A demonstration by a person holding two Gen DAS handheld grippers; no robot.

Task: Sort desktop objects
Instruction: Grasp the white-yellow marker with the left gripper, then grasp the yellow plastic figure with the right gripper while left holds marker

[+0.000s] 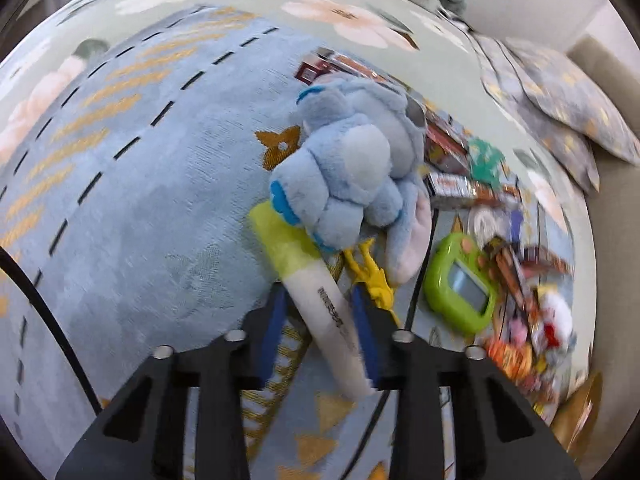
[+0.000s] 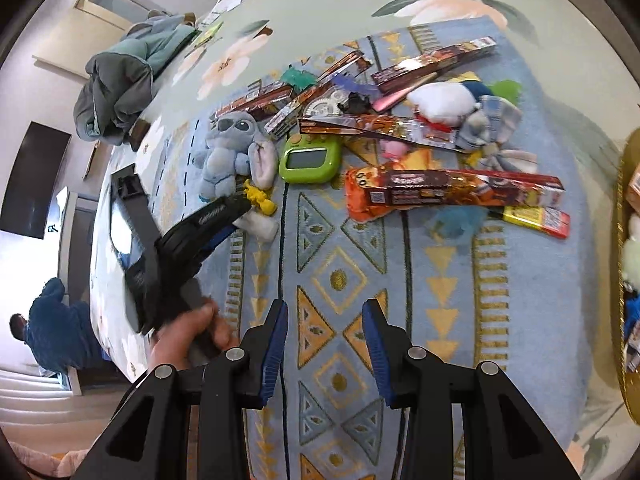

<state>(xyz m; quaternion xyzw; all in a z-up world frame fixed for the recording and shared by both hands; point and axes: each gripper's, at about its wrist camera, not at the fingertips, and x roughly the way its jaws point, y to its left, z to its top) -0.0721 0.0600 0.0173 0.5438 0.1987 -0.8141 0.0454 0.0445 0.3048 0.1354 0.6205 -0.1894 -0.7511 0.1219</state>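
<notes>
My left gripper (image 1: 320, 300) is shut on a white marker with a yellow-green cap (image 1: 304, 268), held just above the blue patterned rug (image 1: 140, 200). The cap end touches a blue plush toy (image 1: 352, 168) lying right ahead. A small yellow figure (image 1: 374, 276) lies by the right finger. In the right wrist view the left gripper (image 2: 236, 204) shows at the left, next to the plush (image 2: 232, 148) and the yellow figure (image 2: 260, 196). My right gripper (image 2: 325, 320) is open and empty above bare rug (image 2: 340, 280).
A green handheld game (image 2: 310, 158) lies right of the plush, also in the left wrist view (image 1: 460, 284). Several snack boxes (image 2: 452, 192), a white plush (image 2: 444, 100) and small toys are heaped beyond. A golden basket (image 2: 624, 280) stands at the right edge. Pillows (image 1: 560, 92) lie far right.
</notes>
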